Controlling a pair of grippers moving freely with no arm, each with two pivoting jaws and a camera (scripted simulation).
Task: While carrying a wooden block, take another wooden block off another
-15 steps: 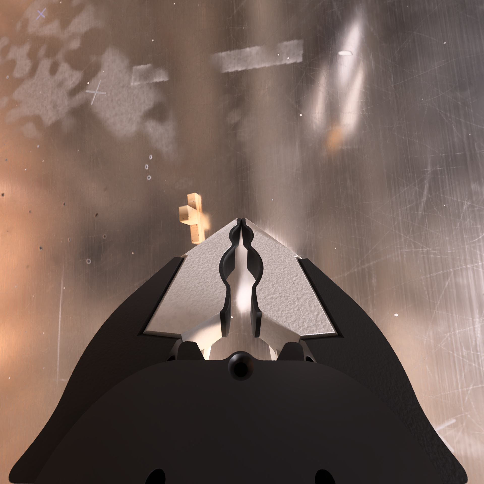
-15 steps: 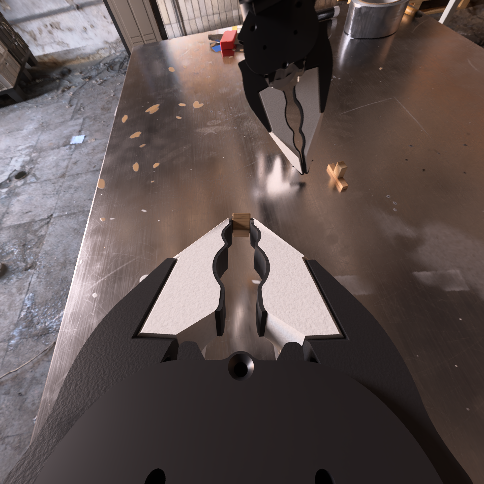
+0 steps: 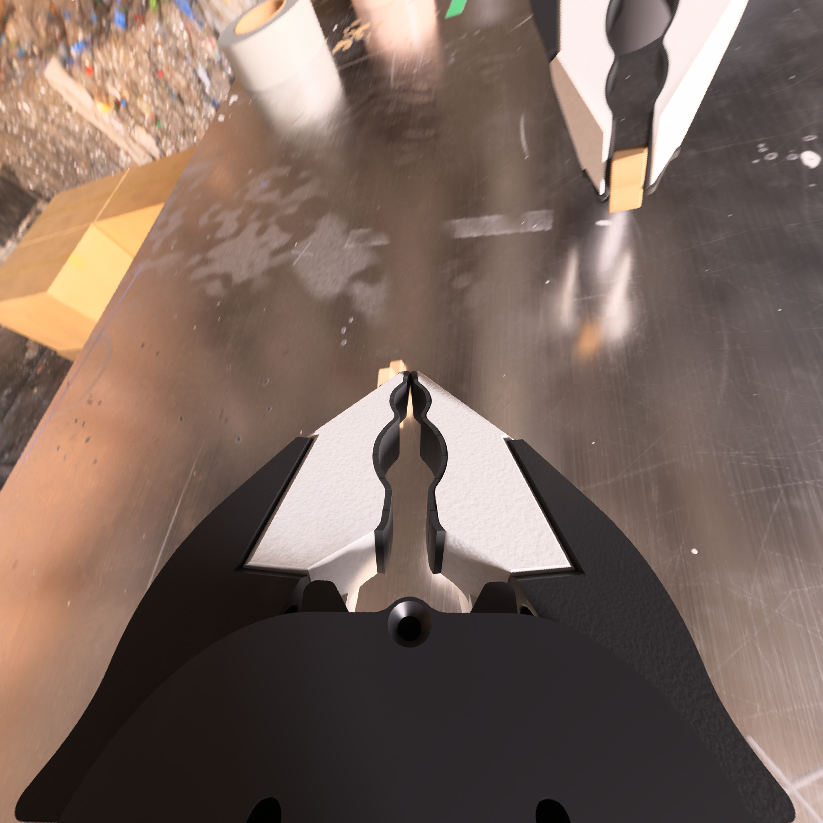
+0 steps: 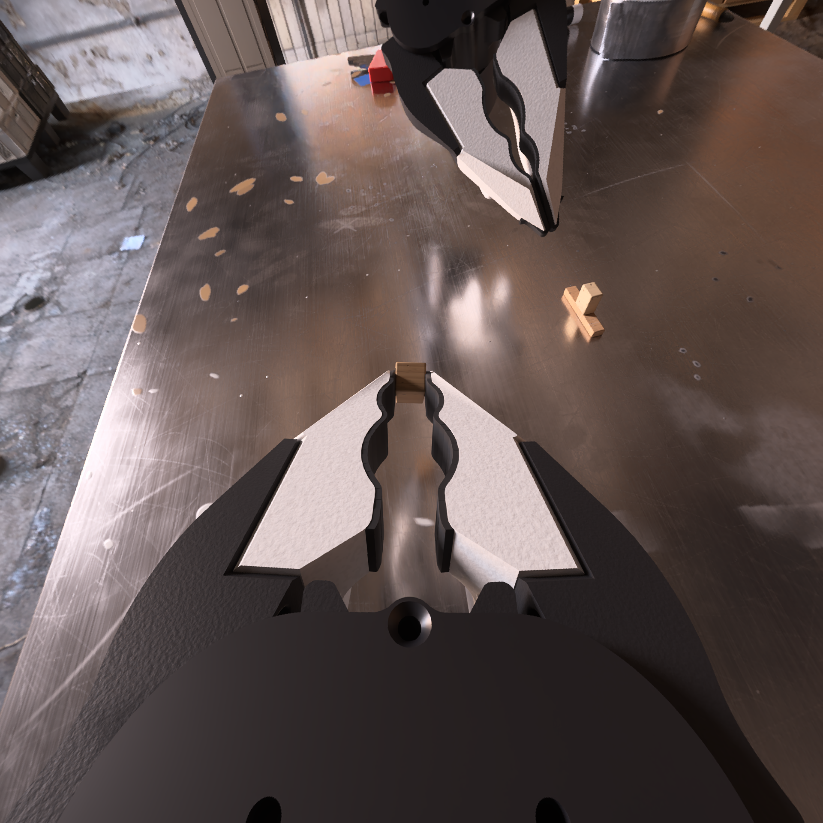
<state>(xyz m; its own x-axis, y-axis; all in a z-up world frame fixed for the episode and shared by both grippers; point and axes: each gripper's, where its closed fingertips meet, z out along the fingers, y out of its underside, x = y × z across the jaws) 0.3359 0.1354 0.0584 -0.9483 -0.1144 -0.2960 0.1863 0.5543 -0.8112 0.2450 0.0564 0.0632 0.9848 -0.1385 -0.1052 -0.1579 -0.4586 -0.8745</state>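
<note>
While right gripper (image 4: pixel 410 378) fingers clamp a wooden block (image 4: pixel 409 382), left gripper (image 3: pixel 408 376) fingers closed, empty, above crossed blocks (image 4: pixel 583 309)

- The counter (image 4: pixel 668 445) is brushed metal, glossy, with fine scratches, dull worn patches and tan flecks.
- The right tongs (image 4: pixel 410 378) have matt black, finely grained shells and white, rough-textured finger faces; they grip a block (image 4: pixel 410 380) of pale, matt wood.
- The left tongs (image 3: pixel 407 376) have the same matt black and rough white finish.
- The crossed blocks (image 4: pixel 582 309) are pale bare wood.
- The roll (image 3: pixel 280 53) looks like matt white tape on a cardboard core.
- The box (image 3: pixel 84 267) looks like plain cardboard.
</note>
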